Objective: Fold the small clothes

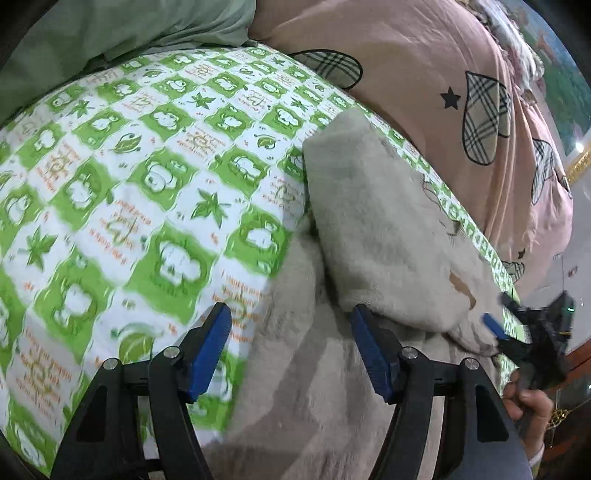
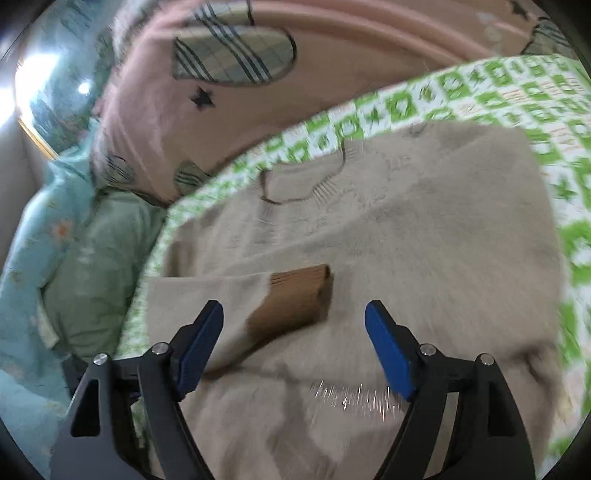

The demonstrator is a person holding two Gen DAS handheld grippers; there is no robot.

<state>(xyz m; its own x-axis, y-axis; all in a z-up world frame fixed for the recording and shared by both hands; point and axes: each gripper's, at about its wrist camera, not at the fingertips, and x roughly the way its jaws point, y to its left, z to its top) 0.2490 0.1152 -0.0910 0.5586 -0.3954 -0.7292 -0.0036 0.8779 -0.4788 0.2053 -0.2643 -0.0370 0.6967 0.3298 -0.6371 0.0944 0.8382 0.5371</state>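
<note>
While both views are motion-blurred, the layout reads fine: a beige fleece garment (image 2: 388,240) lies on a bed sheet (image 1: 122,192) printed in green and white checks. Left gripper (image 1: 291,341) has its fingers spread wide, holding nothing; its left finger (image 1: 207,350) sits over the sheet, its right finger (image 1: 373,354) sits against the lower edge of a folded-over flap of the garment (image 1: 376,229). That flap lies across the rest of the garment, with its top corner reaching onto the sheet. Right gripper (image 2: 295,347) also has its fingers wide apart with nothing between them, hovering over the garment's middle. In the right wrist view a sleeve with a brown ribbed cuff (image 2: 295,299) is folded across the body of the garment, cuff lying between and just ahead of the two fingers. Can't tell if either finger touches the fabric there. Dark line embroidery shows near the garment's far edge (image 2: 288,188). In the left wrist view the right gripper (image 1: 517,332) appears at the right edge beside the garment, with the person's hand (image 1: 528,402) on its handle. Pink quilt with plaid hearts and black stars (image 1: 424,74) is bunched along the far side of the sheet. Pale green bedding (image 1: 110,33) lies beside the quilt; light blue floral fabric (image 2: 33,258) sits at the left of the right wrist view.
</note>
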